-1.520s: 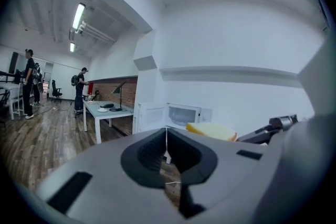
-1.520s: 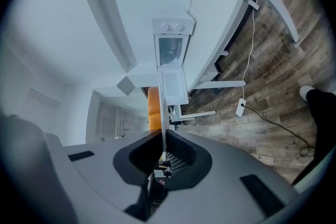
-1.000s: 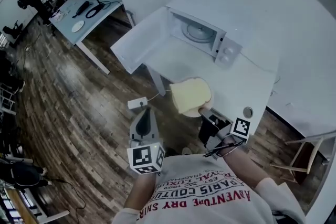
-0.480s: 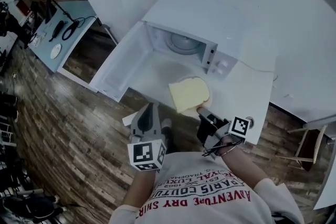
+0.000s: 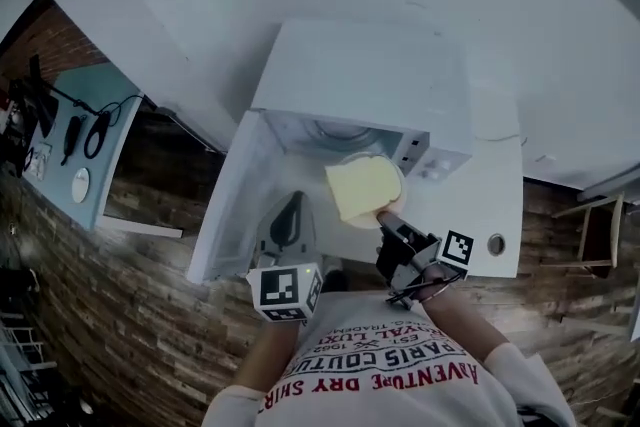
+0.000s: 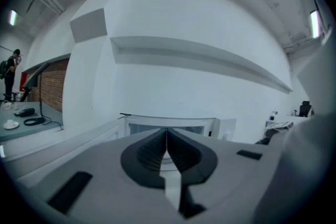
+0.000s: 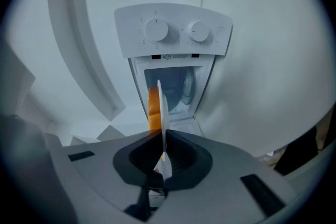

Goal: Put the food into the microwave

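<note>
Right gripper (image 5: 386, 214), clamped on the plate (image 5: 399, 187) rim, has brought the bread slice (image 5: 362, 187) to the open microwave (image 5: 360, 75), ready for insertion; left gripper (image 5: 293, 201) jaws together, empty.

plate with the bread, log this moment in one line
right tongs: shut on plate rim | bread: on plate, before microwave | door: open | left tongs: shut, empty

White red-lettered T-shirt (image 5: 385, 377), grey left gripper (image 5: 292, 199), right gripper (image 5: 386, 216)

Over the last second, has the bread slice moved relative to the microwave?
Yes. The bread slice, on the plate gripped by the right gripper, has come closer to the open microwave and now sits just before its mouth.
</note>
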Demonstrator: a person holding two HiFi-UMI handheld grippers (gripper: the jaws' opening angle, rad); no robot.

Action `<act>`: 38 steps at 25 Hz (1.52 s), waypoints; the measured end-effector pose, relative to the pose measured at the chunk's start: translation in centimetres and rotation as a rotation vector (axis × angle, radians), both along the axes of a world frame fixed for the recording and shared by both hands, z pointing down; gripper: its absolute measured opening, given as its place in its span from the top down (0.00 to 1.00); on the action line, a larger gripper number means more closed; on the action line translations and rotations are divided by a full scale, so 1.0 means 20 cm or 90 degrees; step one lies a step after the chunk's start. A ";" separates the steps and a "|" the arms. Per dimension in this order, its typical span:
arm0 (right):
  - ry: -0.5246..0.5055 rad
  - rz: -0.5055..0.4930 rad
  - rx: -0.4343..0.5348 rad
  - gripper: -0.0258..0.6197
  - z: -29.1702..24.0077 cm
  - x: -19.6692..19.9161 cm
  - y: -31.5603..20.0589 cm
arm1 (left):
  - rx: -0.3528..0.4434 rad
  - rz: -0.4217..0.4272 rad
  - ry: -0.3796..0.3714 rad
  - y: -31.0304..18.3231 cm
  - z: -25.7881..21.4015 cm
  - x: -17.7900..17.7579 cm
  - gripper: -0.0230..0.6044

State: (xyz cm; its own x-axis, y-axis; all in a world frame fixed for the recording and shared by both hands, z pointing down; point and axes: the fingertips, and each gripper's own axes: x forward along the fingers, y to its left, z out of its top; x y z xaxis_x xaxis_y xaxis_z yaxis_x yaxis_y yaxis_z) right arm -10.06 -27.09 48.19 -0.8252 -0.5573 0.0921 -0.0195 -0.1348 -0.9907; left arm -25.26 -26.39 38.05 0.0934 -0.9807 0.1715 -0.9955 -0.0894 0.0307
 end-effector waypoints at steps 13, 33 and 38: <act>0.030 0.156 0.007 0.92 0.07 -0.09 -0.28 | -0.032 0.137 0.033 -0.39 0.13 -0.09 0.95; 0.061 0.214 -0.017 0.92 0.45 -0.23 -0.62 | -0.113 0.179 0.030 -0.50 0.42 -0.08 0.95; 0.069 0.225 -0.010 0.92 0.48 -0.25 -0.74 | -0.130 0.185 0.031 -0.49 0.49 -0.08 0.95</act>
State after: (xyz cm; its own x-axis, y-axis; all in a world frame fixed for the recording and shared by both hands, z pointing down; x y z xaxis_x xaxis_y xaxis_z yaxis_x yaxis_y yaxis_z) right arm -14.97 -41.92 57.74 -0.5666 -0.8043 0.1793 -0.0732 -0.1676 -0.9831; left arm -26.82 -36.15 47.89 0.3770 -0.8579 0.3491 -0.9260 -0.3563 0.1246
